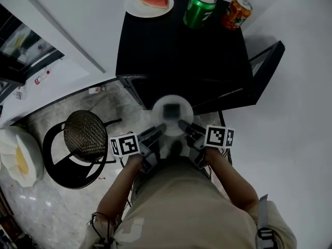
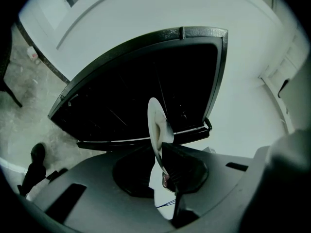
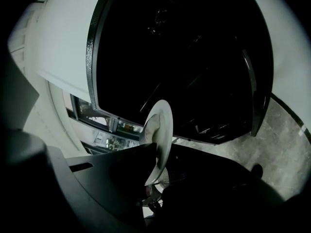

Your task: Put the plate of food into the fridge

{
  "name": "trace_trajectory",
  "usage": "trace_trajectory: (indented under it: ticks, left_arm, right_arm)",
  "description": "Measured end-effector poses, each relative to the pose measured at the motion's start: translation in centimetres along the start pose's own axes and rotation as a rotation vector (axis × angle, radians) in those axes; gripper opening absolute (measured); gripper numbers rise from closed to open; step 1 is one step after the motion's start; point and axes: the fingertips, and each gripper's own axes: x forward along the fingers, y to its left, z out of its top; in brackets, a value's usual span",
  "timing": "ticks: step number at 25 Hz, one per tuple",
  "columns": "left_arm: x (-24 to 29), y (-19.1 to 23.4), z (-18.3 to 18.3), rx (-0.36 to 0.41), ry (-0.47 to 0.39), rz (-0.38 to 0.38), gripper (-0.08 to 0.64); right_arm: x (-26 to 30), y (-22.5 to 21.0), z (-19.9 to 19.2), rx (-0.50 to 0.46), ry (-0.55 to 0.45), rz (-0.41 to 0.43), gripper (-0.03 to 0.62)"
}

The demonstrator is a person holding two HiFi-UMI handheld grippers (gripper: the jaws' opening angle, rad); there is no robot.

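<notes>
Facing fridge (image 1: 181,51), left tool (image 1: 157,132), right tool (image 1: 187,128) clamp plate (image 1: 171,109).

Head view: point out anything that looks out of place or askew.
The watermelon plate sits at the far left corner of the fridge top, and its rim seems to overhang the edge. Otherwise nothing stands out: the left gripper and right gripper clamp a second plate, and nothing is spilled.
</notes>
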Motion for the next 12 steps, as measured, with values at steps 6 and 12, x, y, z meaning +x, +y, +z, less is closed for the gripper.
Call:
trace_trajectory:
  ticks: [6,12]
  left_arm:
    - [0.4,0.7,-0.2,-0.054,-0.035,0.021,0.041]
    - [0.7,1.2,-0.5,-0.087,-0.053,0.017,0.041]
  right_arm:
    - [0.3,-1.1,0.0,-0.043,0.042,-0.014,0.04]
    - [0.3,-1.7,0.0,-0.123,0.077,-0.045,0.055]
